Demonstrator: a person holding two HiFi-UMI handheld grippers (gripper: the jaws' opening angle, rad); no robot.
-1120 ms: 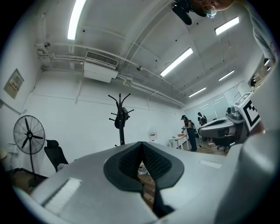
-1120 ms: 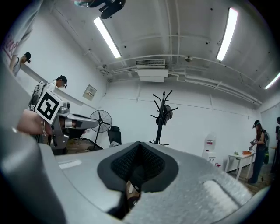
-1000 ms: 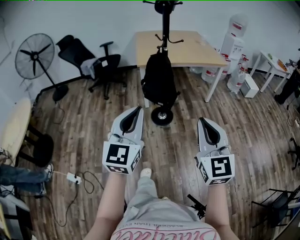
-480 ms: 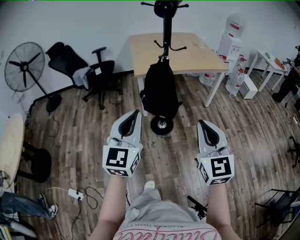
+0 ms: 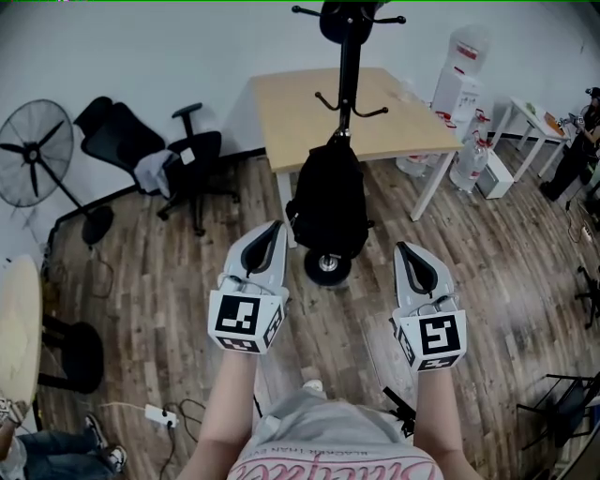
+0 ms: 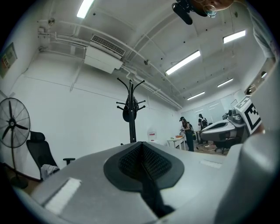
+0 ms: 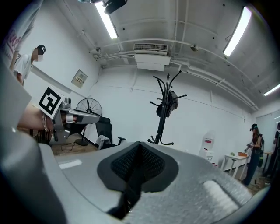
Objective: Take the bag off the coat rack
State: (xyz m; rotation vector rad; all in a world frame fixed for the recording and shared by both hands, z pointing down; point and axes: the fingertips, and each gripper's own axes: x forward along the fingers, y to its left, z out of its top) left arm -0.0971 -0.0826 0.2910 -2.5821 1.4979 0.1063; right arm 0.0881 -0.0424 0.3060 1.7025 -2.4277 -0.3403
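- The black backpack [image 5: 328, 202] hangs by its top loop from a lower hook of the coat rack [image 5: 349, 75]. Its body lies against the pole, just above the round base [image 5: 326, 267].
- The left claw [image 5: 274, 225] and the right claw [image 5: 405, 247] are held level and side by side. They point at the backpack, one towards each flank, both apart from it; this looks like an approach for a two-handed lift.
- Both claws are closed and empty, and in each gripper view the pads meet with nothing between them. They would have to open before taking a strap.
- The hooks curl upward, so the loop probably has to rise before it clears.
- A wooden bench [image 5: 281, 103] stands just behind the rack, leaving little room beyond the backpack.
- An office chair [image 5: 178, 155] and a fan [image 5: 33, 150] stand to the left and water bottles [image 5: 464, 75] to the right, all well aside.
- A dark item [image 5: 347, 19] tops the rack; I cannot tell what it is.
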